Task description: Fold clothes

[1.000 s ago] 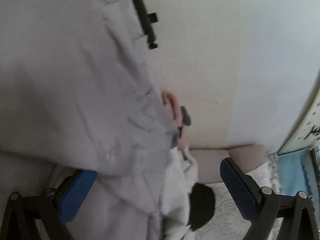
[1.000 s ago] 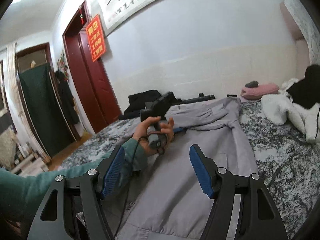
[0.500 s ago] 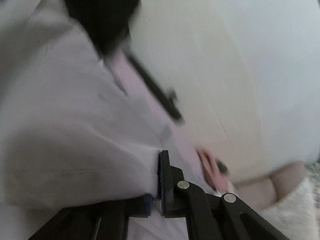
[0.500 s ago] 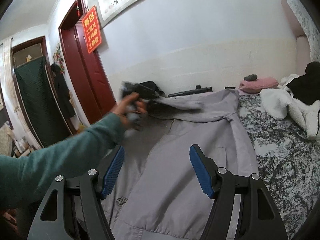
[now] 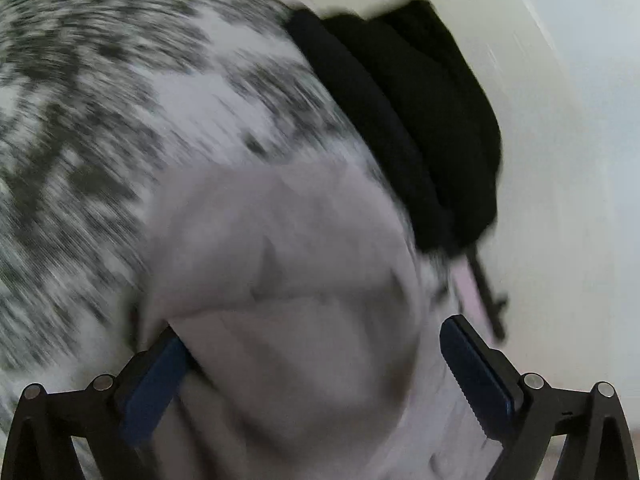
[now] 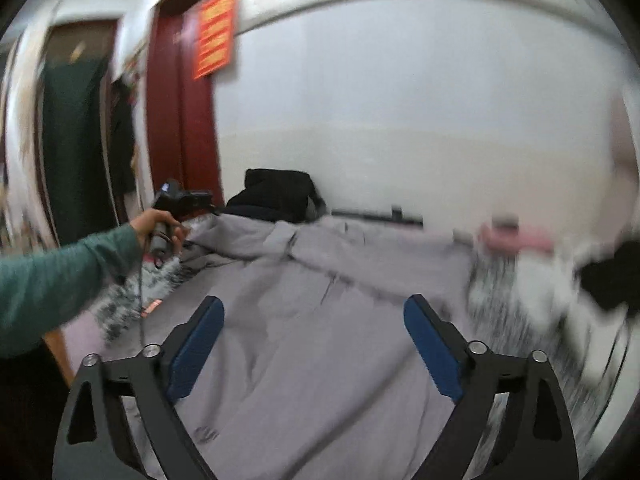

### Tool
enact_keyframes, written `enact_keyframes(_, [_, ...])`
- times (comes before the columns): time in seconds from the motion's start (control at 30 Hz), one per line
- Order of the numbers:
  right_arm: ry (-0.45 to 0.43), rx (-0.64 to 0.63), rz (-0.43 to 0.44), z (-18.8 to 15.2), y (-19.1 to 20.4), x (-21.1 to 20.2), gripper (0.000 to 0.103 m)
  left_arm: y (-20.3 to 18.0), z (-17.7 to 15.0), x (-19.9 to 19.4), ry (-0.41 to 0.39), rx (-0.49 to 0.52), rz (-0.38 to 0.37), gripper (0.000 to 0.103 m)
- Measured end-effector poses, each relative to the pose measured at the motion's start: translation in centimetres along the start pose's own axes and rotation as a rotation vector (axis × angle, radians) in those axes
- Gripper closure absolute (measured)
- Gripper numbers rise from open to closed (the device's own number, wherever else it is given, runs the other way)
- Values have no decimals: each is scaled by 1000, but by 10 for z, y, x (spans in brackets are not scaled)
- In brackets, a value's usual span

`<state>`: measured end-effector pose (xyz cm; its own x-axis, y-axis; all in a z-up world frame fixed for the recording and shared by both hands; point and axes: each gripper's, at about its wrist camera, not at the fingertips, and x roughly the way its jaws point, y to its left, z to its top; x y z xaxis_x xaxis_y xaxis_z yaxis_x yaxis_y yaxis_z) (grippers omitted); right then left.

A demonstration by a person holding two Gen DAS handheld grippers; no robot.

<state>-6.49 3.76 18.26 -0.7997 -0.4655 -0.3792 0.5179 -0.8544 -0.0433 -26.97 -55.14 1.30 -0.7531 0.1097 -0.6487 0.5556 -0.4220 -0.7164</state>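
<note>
1. A home bedroom: a bed with a black-and-white patterned bedspread (image 6: 508,300) fills the floor beside a plain pale wall (image 6: 400,100).
2. Loose clothes lie on it, a grey zip jacket (image 6: 320,340) and a black garment pile (image 6: 276,196).
3. A dark red wooden door (image 6: 180,120) bears a red paper notice (image 6: 214,32).

My left gripper (image 5: 312,368) and right gripper (image 6: 314,346) share black triangulated frames, silver screw heads and ridged blue pads (image 6: 434,354); my bare-skinned left hand (image 6: 158,228) wears a green sleeve (image 6: 56,276), dark cable (image 6: 140,292) trailing below.

Grey jacket (image 5: 296,280) between spread tool (image 5: 312,376) fingers (blurred)
</note>
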Motion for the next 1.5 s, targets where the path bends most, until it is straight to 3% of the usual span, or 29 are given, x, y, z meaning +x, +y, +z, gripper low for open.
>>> enact_keyframes(0.07, [12, -31, 4, 18, 6, 17, 8, 18, 13, -3, -8, -82, -30, 2])
enact_keyframes(0.17, [15, -1, 58, 40, 10, 42, 8, 54, 32, -27, -107, -309, -230, 2])
enact_keyframes(0.23, [28, -14, 80, 58, 13, 70, 8, 74, 47, -45, -194, -417, -312, 2])
enact_keyframes(0.3, [71, -49, 83, 73, 19, 108, 7, 100, 58, -55, -266, -500, -347, 2])
enact_keyframes(0.37, [175, -116, 75, 88, 28, 169, 7, 128, 69, -58, -305, -593, -384, 2])
enact_keyframes(0.47, [310, -231, 39, 92, 40, 256, 7, 166, 72, -60, -337, -752, -374, 2])
enact_keyframes(0.57, [445, -383, -27, 75, 56, 334, 10, 188, 75, -52, -318, -822, -384, 2])
enact_keyframes(0.77, [643, -656, -206, 22, 68, 424, 21, 161, 90, -50, -253, -777, -474, 2])
enact_keyframes(0.83, [644, -691, -241, 15, 63, 434, 32, 143, 94, -56, -259, -723, -491, 2])
enact_keyframes(0.87, [644, -696, -256, 14, 59, 437, 60, 138, 95, -59, -257, -713, -503, 2])
enact_keyframes(0.9, [646, -695, -271, 15, 55, 440, 103, 134, 97, -63, -255, -702, -516, 2])
enact_keyframes(1.0, [593, -677, -332, 31, 43, 437, 102, 120, 95, -69, -230, -673, -548, 2])
enact_keyframes(1.13, [428, -509, -390, 81, -1, 389, 103, 107, 90, -82, -213, -634, -576, 2])
enact_keyframes(1.27, [298, -278, -544, 130, -91, 301, 103, 101, 85, -84, -200, -635, -574, 2])
enact_keyframes(1.4, [288, 2, -794, 129, -218, 190, 101, 98, 83, -80, -187, -633, -552, 2])
enact_keyframes(1.43, [309, 60, -874, 119, -250, 162, 98, 96, 83, -80, -183, -628, -542, 2])
enact_keyframes(1.47, [344, 117, -935, 105, -276, 140, 87, 95, 83, -80, -180, -622, -533, 2])
enact_keyframes(1.5, [389, 175, -984, 88, -297, 120, 60, 94, 82, -81, -180, -618, -530, 2])
